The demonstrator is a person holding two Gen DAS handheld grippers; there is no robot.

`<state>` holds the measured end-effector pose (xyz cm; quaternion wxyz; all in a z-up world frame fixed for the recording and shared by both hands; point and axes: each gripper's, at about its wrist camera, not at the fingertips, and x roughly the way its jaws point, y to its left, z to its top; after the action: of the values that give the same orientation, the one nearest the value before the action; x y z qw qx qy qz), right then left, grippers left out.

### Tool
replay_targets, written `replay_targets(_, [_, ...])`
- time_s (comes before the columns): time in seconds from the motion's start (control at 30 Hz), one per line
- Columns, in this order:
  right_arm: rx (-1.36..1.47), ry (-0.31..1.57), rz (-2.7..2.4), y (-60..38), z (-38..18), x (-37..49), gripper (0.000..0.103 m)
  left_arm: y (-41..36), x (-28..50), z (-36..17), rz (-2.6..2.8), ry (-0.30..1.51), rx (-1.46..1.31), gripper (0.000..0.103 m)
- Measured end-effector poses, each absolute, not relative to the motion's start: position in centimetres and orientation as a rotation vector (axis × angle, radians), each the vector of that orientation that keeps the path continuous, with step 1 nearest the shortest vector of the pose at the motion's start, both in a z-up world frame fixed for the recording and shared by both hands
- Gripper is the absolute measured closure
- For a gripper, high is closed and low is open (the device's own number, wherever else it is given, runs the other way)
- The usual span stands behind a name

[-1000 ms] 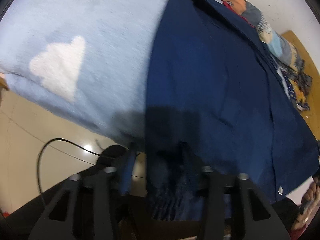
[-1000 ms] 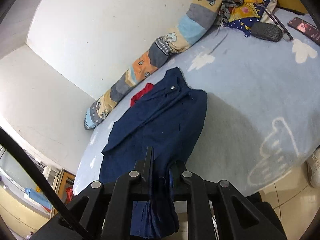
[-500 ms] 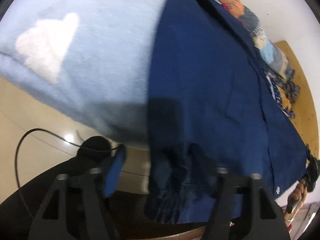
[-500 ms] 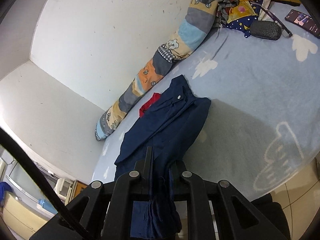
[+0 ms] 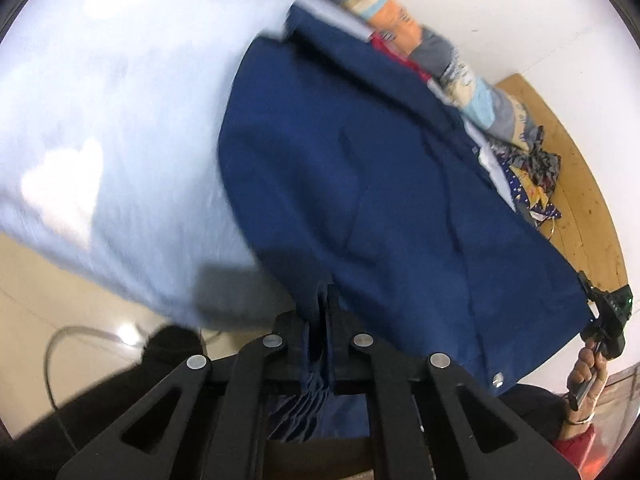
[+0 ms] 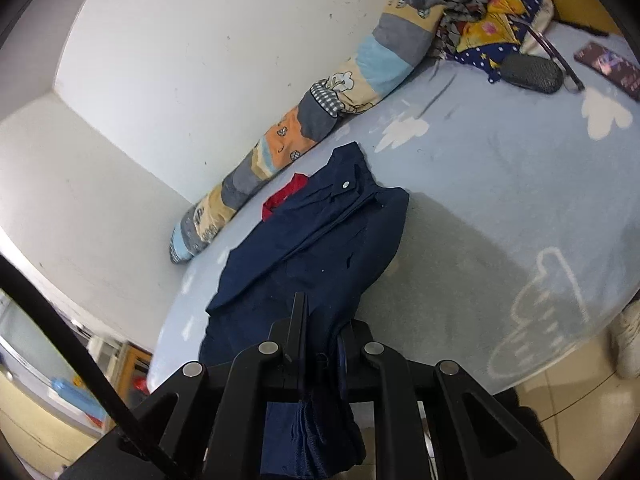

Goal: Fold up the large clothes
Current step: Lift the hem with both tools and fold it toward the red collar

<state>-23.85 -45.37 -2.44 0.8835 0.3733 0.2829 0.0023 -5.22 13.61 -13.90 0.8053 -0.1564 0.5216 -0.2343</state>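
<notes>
Since a second ago, left gripper (image 5: 323, 312) snapped shut on navy jacket (image 5: 400, 200) hem at 6 o'clock; right gripper (image 6: 320, 340) stays clamped likewise; ready for folding.

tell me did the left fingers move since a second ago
Yes. The left gripper has closed: its fingers, which stood wide apart on either side of the jacket hem at the bed edge, now pinch the bunched hem together.
</notes>
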Motion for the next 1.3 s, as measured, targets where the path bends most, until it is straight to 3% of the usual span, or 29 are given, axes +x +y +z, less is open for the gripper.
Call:
replay_targets(0.37, [0.613, 0.607, 0.039, -43.4, 2.0, -19.9, 0.091, 11.8, -2.0, -4.3, -0.527, 0.814, -0.296, 0.098])
replay_targets(0.67, [0.629, 0.595, 0.046, -46.3, 5.4, -12.4, 0.091, 12.3, 6.4, -0.9, -0.469, 0.765, -0.353, 0.098])
replay_targets(0.9, [0.582, 0.628, 0.0, -48.2, 7.4, -1.6, 0.091, 11.0, 15.5, 0.6, -0.425, 0.77, -0.378, 0.097])
replay_targets(1.07, [0.56, 0.684, -0.062, -50.4, 5.3, 9.2, 0.091, 8.2, 25.2, -1.2, -0.354, 0.814, -0.318, 0.097])
replay_targets(1.3, [0.568, 0.889, -0.23, -53.9, -6.5, 23.9, 0.091, 4.4, 39.1, -11.5, -0.172, 1.062, -0.217, 0.096])
